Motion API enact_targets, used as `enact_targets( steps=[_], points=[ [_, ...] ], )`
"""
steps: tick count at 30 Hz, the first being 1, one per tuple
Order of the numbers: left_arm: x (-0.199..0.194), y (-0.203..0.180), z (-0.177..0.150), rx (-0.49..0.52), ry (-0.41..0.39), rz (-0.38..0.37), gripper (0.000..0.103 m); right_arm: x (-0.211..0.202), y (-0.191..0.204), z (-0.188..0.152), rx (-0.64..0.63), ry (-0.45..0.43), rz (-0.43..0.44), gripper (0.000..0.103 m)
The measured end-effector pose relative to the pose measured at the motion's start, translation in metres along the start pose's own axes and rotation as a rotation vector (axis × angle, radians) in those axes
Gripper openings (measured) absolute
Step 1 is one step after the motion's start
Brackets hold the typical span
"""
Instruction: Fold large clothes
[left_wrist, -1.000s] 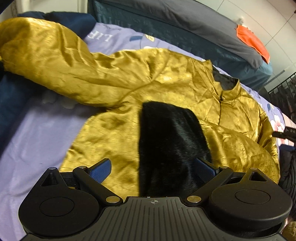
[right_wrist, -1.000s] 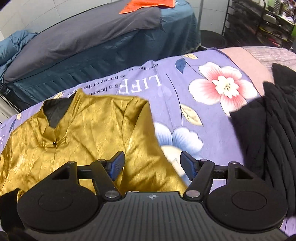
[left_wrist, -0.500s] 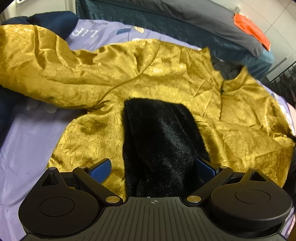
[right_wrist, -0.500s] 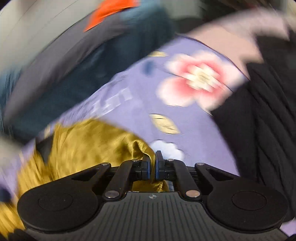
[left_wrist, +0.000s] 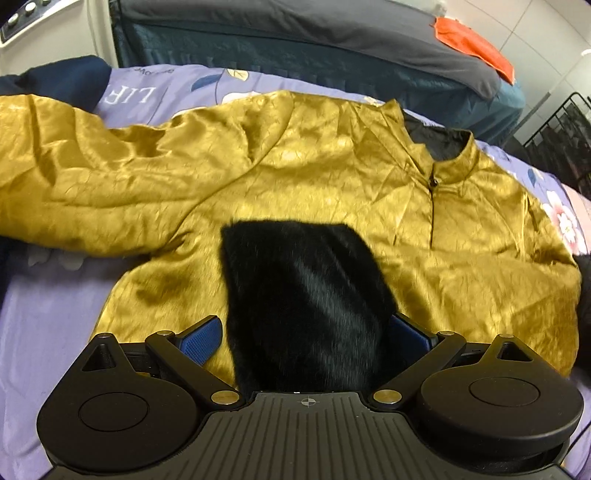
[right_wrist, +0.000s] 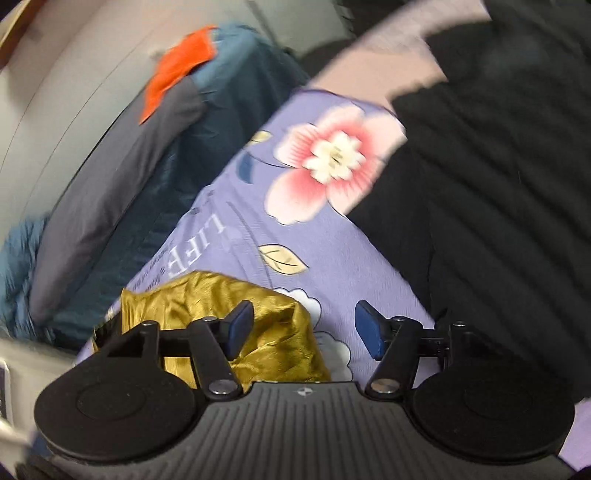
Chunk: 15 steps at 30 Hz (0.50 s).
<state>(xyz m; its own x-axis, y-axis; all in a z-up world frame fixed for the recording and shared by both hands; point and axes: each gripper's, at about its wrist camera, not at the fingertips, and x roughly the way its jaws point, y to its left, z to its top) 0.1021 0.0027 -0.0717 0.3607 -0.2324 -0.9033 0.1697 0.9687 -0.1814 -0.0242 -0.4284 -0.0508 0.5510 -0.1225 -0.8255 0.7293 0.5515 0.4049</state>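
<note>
Teal sofa (left_wrist: 295, 66) stands against white tiled wall (left_wrist: 535, 29).

Left wrist view: looks steeply down, close over the gold jacket (left_wrist: 332, 177).
Right wrist view: tilted (blurred), near the jacket's edge (right_wrist: 221, 314).
Shared: jacket, purple bedsheet (right_wrist: 295, 243).

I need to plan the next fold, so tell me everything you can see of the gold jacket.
The gold jacket is shiny, crinkled satin-like cloth with a stand collar, a dark lining and a short front placket. It lies front-up on the purple floral bedsheet. One sleeve stretches out flat to the left in the left wrist view; the other is folded across the body. The bottom hem is turned up, showing black furry lining between the open jaws of the left hand-held gripper.
</note>
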Motion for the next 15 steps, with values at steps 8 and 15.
enact_targets(
  steps=[8,15],
  points=[
    [0.022,-0.006,0.007,0.013,0.05,0.0,0.096,0.005,0.021,-0.029,-0.197,0.111,0.004,0.078],
    [-0.027,-0.061,0.009,0.389,-0.19,0.074,0.067,0.003,-0.008,-0.048,-0.069,0.168,-0.021,0.079]
  ],
)
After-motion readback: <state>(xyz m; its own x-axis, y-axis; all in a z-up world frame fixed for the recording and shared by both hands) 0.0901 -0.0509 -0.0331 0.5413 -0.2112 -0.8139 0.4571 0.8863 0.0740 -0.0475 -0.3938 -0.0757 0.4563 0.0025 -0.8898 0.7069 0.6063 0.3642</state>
